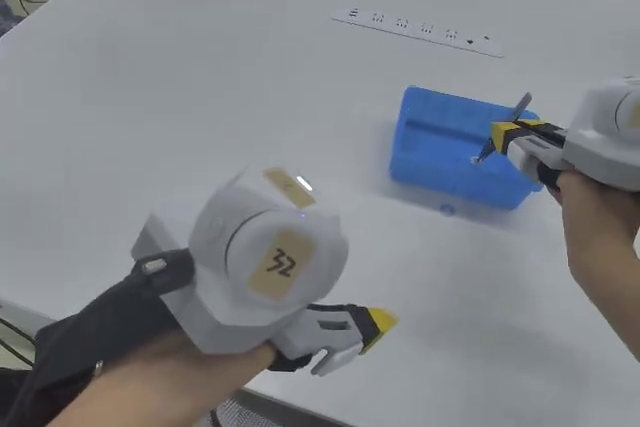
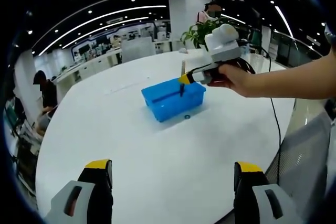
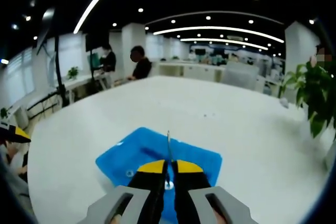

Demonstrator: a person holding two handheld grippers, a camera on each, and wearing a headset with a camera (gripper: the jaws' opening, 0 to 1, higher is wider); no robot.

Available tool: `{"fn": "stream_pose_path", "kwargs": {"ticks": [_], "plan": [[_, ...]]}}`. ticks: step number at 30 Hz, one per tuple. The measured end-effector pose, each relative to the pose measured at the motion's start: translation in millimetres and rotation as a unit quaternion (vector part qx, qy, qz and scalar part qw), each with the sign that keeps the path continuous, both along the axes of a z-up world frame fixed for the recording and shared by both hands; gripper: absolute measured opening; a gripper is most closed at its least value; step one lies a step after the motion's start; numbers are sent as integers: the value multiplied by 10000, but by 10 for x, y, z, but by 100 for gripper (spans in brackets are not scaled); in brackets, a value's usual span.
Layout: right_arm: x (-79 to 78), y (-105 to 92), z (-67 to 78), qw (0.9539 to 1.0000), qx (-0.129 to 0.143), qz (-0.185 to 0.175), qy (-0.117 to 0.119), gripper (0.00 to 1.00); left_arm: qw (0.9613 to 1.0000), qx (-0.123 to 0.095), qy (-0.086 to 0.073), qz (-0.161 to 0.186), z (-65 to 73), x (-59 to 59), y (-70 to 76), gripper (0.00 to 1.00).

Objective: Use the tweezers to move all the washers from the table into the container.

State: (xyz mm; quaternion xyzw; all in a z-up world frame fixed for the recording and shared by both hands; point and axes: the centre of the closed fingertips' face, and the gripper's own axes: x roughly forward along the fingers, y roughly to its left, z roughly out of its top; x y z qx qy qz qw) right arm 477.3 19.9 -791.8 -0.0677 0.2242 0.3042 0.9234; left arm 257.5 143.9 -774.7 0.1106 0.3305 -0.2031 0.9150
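Between the right gripper's point(image 3: 169, 167) clamped fingers sit the tweezers point(image 3: 168, 142), their tip down over the blue container point(image 1: 440, 142) just below. Just outside its near wall, one washer point(image 1: 447, 210) lies on the table point(image 1: 200, 97). Well apart from both, the left gripper point(image 2: 172, 166) hovers with fingers spread and empty.

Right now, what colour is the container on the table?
The container is bright blue, clearest in the head view.
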Motion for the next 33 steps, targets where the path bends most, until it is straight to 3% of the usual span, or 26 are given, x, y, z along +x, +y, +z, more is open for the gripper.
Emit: {"fn": "stream_pose_path", "kwargs": {"ticks": [7,14,17,21,26,33], "plan": [[-31,-13,-86,10000,-5,20,70,2,10000,57,43,-3,-22,-25,10,98],[-32,-3,-47,9999,57,21,110,2,10000,66,61,-27,-32,-36,-6,98],[-52,-21,-33,9995,226,-1,224,3,10000,45,38,-27,-16,-30,-11,98],[-102,-30,133,9994,336,0,14,3,10000,59,17,-6,-5,-17,4,98],[-302,-31,387,9987,483,103,-154,3,10000,78,44,-22,-26,-21,9,98],[-515,12,556,9971,695,170,-256,3,10000,67,42,15,-28,-13,27,98]]}}
